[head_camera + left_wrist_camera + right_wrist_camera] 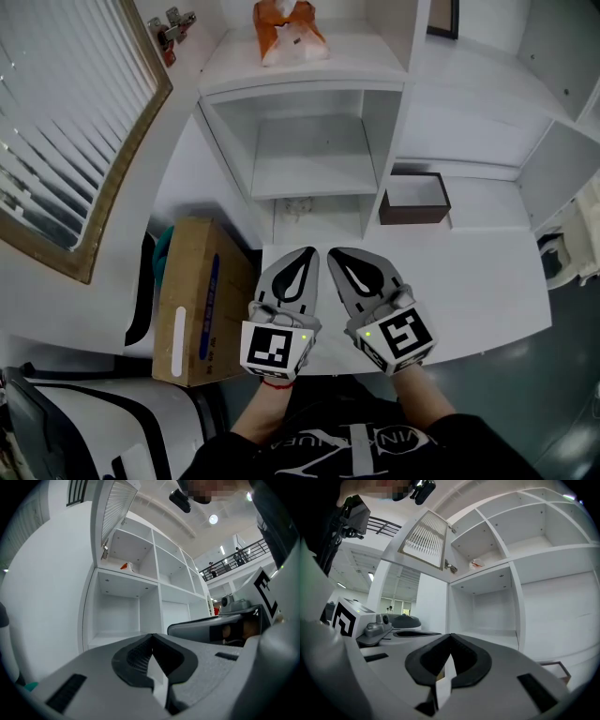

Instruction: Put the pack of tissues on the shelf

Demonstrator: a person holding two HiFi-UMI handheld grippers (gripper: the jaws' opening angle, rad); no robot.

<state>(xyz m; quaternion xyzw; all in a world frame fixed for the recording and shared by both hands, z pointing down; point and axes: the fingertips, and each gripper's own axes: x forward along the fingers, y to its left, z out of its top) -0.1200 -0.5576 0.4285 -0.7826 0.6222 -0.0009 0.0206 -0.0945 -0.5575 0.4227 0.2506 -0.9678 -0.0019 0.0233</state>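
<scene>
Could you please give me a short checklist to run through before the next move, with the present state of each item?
1. The pack of tissues is on the shelf: ok, it lies on the upper board.
2. The left gripper is empty: ok, jaws together, nothing between them.
3. The right gripper is empty: ok, jaws together, nothing between them.
4. Both grippers are clear of the shelf: ok, they are over the table.
5. The brown box is out of the way: ok, it is off to the right.
6. The pack sits stable: cannot tell.

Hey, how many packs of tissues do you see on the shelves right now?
1: the orange pack of tissues lies on the upper shelf, above the open compartment. Others could be hidden outside the frame.
</scene>
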